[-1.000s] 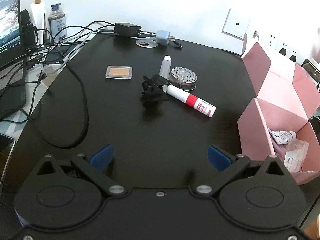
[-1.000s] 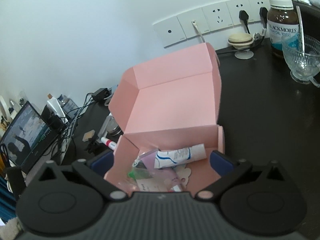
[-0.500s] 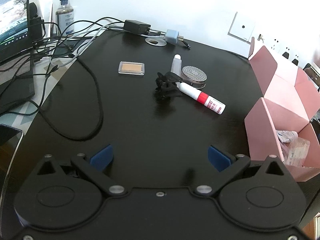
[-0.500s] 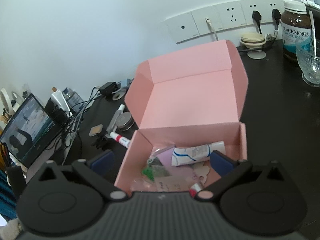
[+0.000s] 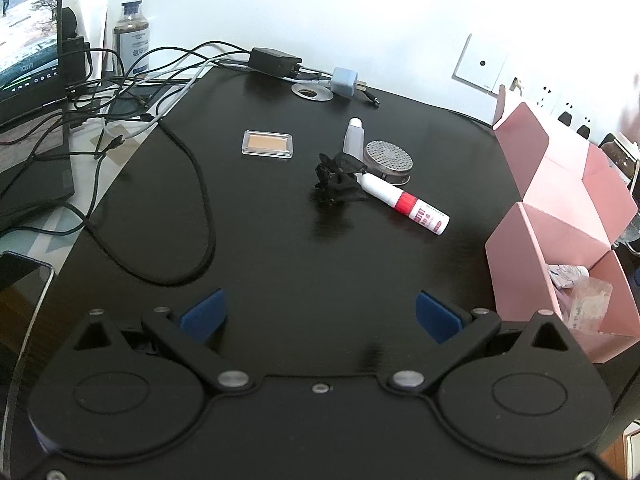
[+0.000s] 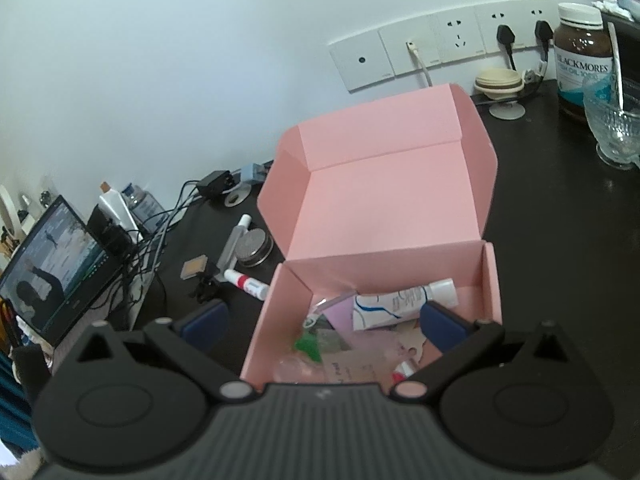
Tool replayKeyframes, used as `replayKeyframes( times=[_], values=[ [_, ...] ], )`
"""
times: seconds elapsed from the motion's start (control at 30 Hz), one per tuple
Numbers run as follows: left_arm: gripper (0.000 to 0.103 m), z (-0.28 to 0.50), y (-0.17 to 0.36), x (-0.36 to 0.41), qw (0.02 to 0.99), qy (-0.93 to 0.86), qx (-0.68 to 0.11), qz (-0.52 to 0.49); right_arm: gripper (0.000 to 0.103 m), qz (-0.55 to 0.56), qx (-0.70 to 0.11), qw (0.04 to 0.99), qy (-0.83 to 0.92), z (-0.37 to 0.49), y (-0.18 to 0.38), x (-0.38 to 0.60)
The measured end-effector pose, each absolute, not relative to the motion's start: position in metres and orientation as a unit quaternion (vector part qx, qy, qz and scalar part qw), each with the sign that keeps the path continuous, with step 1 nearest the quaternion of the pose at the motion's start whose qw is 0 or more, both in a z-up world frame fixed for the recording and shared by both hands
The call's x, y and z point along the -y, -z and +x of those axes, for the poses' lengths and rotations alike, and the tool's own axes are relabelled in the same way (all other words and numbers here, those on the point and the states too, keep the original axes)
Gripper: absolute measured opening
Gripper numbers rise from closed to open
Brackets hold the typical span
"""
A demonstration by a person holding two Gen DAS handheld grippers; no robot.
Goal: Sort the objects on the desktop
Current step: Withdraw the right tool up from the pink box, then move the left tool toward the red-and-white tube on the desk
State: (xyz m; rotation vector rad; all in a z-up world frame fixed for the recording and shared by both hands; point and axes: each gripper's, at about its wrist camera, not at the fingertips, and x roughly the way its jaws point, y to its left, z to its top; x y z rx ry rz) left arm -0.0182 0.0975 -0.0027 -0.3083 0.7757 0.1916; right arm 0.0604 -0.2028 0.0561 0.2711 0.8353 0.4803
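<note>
Black worktop [image 5: 280,248], glossy, curved left edge bordered by a laptop [image 5: 28,80] and a phone [image 5: 20,292] at the near-left corner; white wall behind with a row of sockets [image 6: 440,48]. Left hand-held gripper [image 5: 319,316]: blue pads spread wide, nothing between them, over a bare stretch of worktop with free room ahead. Right hand-held gripper [image 6: 323,324]: pads likewise apart and empty, poised above the near rim of the pink box [image 6: 384,208]. Pink box: lid folded back, standing at the right side of the worktop; contents include a white tube [image 6: 404,302] and assorted small packets. Loose items, clustered mid-worktop, left of the box: red-and-white glue stick [image 5: 404,202], black crumpled item [image 5: 336,180] touching its tip, grey tube [image 5: 353,136], round perforated tin [image 5: 388,160], clear case with tan insert [image 5: 267,145] set apart to the left. Black cable [image 5: 200,200] loops across the left portion; chargers [image 5: 276,62] along the far edge. Right of the box: brown supplement jar [image 6: 582,52], glass bowl [image 6: 616,120].
</note>
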Motion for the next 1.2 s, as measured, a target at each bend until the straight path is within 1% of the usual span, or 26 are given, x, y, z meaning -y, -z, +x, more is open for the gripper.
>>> replayKeyframes(
  times=[0.37, 0.97, 1.03, 1.2],
  values=[
    [0.102, -0.024, 0.003, -0.098, 0.919, -0.088, -0.358, -0.142, 0.102, 0.135, -0.396, 0.880, -0.223, 0.052, -0.056, 0.201],
    [0.100, -0.009, 0.009, -0.087, 0.917, -0.070, -0.363, -0.147, 0.102, 0.155, -0.389, 0.885, -0.202, 0.054, -0.060, 0.217],
    [0.099, -0.009, 0.011, -0.087, 0.917, -0.070, -0.363, -0.147, 0.102, 0.150, -0.388, 0.886, -0.204, 0.054, -0.061, 0.216],
    [0.097, -0.004, 0.012, -0.083, 0.922, -0.066, -0.358, -0.135, 0.102, 0.148, -0.391, 0.884, -0.209, 0.055, -0.059, 0.215]
  ],
)
